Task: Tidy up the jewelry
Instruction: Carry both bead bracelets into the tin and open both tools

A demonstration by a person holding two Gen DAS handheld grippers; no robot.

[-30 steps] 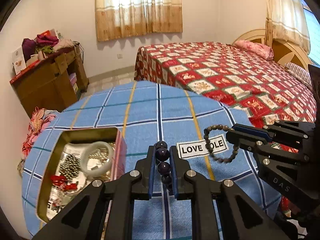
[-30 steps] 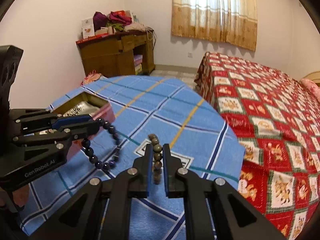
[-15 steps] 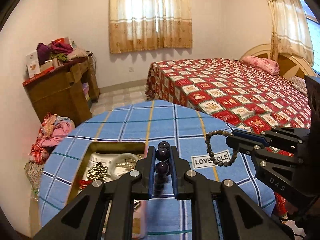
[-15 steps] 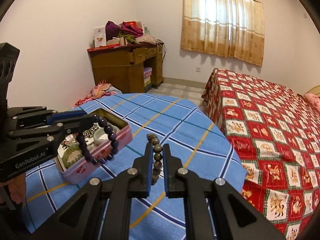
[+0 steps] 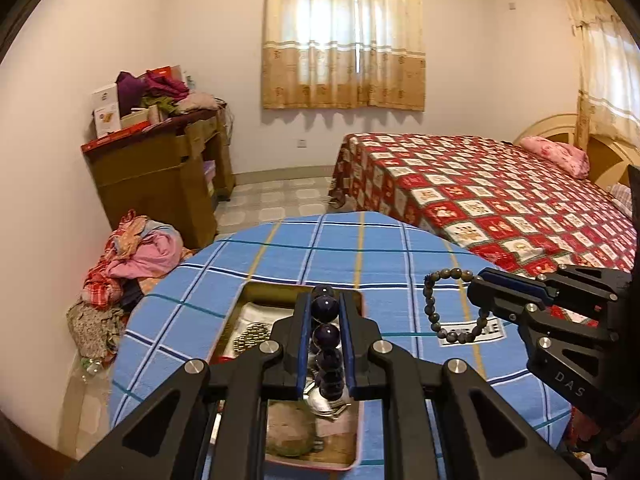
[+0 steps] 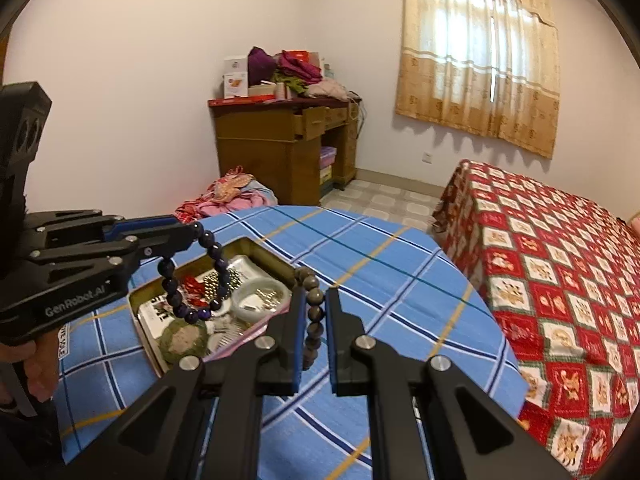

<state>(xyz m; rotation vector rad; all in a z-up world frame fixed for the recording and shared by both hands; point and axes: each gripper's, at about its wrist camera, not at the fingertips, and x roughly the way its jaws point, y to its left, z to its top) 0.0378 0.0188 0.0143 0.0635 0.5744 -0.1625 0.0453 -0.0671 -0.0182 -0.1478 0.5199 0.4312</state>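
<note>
My left gripper (image 5: 325,304) is shut on a dark purple bead bracelet (image 5: 326,336), which hangs as a loop (image 6: 172,292) over the open tin box (image 5: 256,292). The tin (image 6: 256,249) lies on the round table's blue plaid cloth (image 5: 320,248). It holds a white bangle (image 6: 260,300), a red piece (image 6: 192,284), small metal beads and a greenish round item (image 6: 184,338). My right gripper (image 6: 314,300) is shut on a brown bead bracelet (image 6: 315,316). Its loop (image 5: 432,312) dangles from that gripper (image 5: 474,286) just right of the tin.
A bed with a red patterned cover (image 5: 500,200) stands right of the table. A wooden desk piled with clothes and boxes (image 5: 160,176) is against the far wall. A heap of clothes (image 5: 128,256) lies on the floor. A hand (image 6: 36,364) grips the left tool.
Both grippers have risen and swung left with their bracelets. The tin, earlier off to the left, now lies directly under the left gripper and its purple bracelet.
</note>
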